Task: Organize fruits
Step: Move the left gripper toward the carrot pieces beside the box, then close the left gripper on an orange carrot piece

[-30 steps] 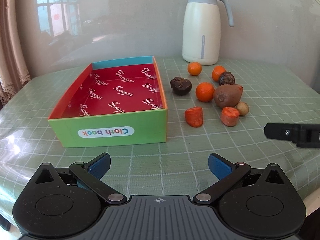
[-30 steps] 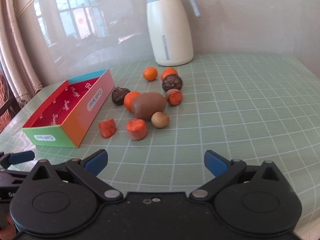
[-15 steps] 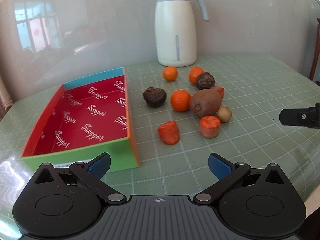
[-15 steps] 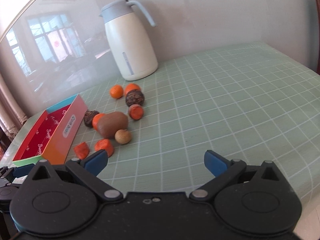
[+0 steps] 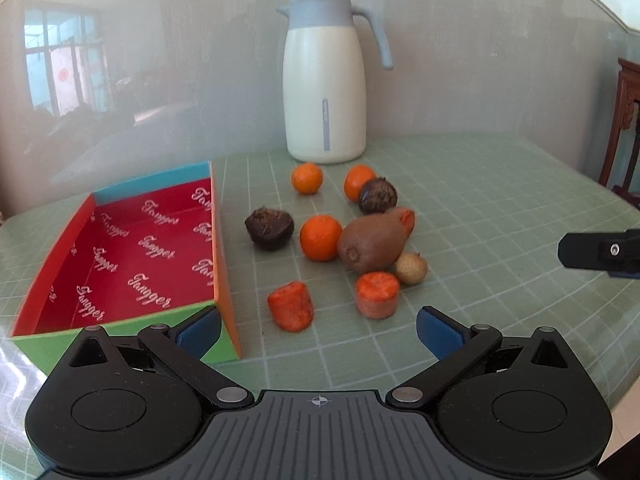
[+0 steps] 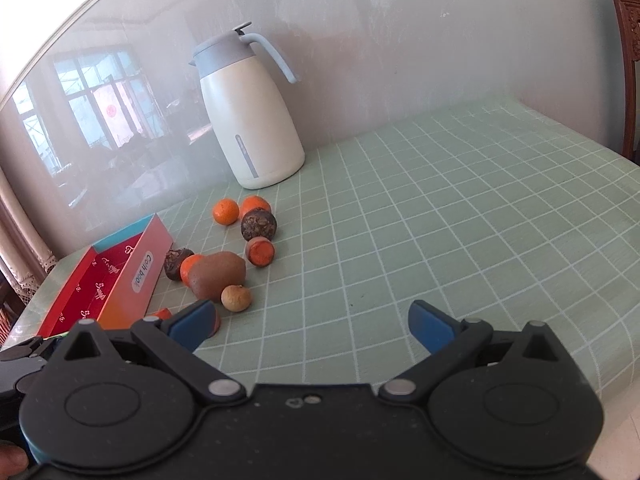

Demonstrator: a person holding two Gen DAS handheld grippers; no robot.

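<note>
While both my left fingers (image 5: pixel 318 326) and right fingers (image 6: pixel 310 322) hang spread and empty above the counter (image 6: pixel 460 208), the fruits (image 5: pixel 370 242) lie clustered just right of the box (image 5: pixel 136 248).

Table covered with pale green grid-patterned cloth (image 5: pixel 480 184). Directly on it: shallow open cardboard box with red printed lining (image 5: pixel 132 248) at left; cream thermos jug with grey-blue lid and handle (image 5: pixel 325 80) at the back, upright. Between them, a loose cluster: three small orange tangerines (image 5: pixel 320 237), two dark brown wrinkled round fruits (image 5: pixel 269 227), one brown kiwi (image 5: pixel 370 243), one small tan longan (image 5: pixel 411 267), three orange carrot chunks (image 5: pixel 291 306).
</note>
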